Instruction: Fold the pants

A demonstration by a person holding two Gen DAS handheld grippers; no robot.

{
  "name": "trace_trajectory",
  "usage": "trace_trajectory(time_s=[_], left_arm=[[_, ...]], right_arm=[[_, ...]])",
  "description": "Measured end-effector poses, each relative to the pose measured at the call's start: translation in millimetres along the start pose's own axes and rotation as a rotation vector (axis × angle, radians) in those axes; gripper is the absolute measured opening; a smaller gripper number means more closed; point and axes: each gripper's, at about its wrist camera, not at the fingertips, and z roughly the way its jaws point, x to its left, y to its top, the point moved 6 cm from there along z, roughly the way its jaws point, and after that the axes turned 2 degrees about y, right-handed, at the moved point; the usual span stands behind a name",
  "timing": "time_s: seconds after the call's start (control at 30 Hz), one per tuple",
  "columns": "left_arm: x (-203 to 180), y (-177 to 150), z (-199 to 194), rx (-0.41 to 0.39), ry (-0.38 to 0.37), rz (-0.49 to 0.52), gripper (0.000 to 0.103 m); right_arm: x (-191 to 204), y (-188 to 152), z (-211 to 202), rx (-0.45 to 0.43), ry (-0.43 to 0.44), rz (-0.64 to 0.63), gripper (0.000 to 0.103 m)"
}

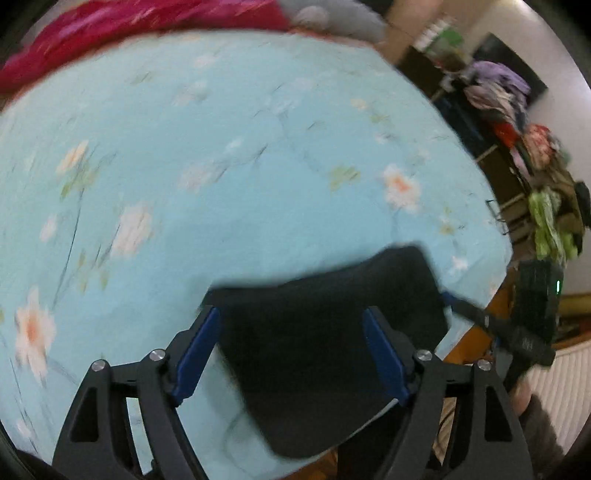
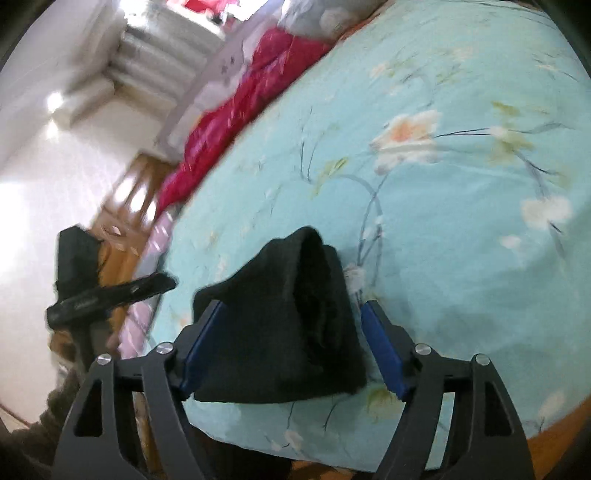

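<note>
Soft, limp black pants (image 2: pixel 284 325) lie folded at the near edge of the floral bed (image 2: pixel 461 258), both hand-held grippers (image 1: pixel 291 354) (image 2: pixel 291 347) wide open, empty; best gripped at thick folded edges.

Bed with light-blue floral sheet (image 1: pixel 229 155) (image 2: pixel 424 221), folded black pants (image 1: pixel 325 347) (image 2: pixel 291 325) lying on sheet near bed's front edge, red quilt (image 1: pixel 122 33) (image 2: pixel 236 122) along far edge beyond pants, grey bundle (image 1: pixel 332 18) (image 2: pixel 317 18) beside quilt
</note>
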Motion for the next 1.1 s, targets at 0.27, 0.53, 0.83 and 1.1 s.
trace_trajectory(time_s=[0.27,0.53,0.83,1.1], left_arm=[[32.5,-45.3,72.9,0.153,-0.149,-0.281,0.085],[-5.6,-40.0,81.1,0.023,-0.093,-0.225,0.068],[-8.5,-38.3,45.6,-0.085,-0.097,-0.245,0.048],[24.8,-36.1,-8.6,-0.196,-0.064,-0.248,0.047]], right_arm=[[-13.2,-6.9,74.4,0.277,-0.056,-0.086,0.076],[-21.1,-4.1,75.2,0.281,-0.02,-0.077,0.075],[14.7,-14.4,66.1,0.31,-0.131,-0.211,0.061],[58.2,-9.3,76.2,0.302,-0.105,-0.263,0.059]])
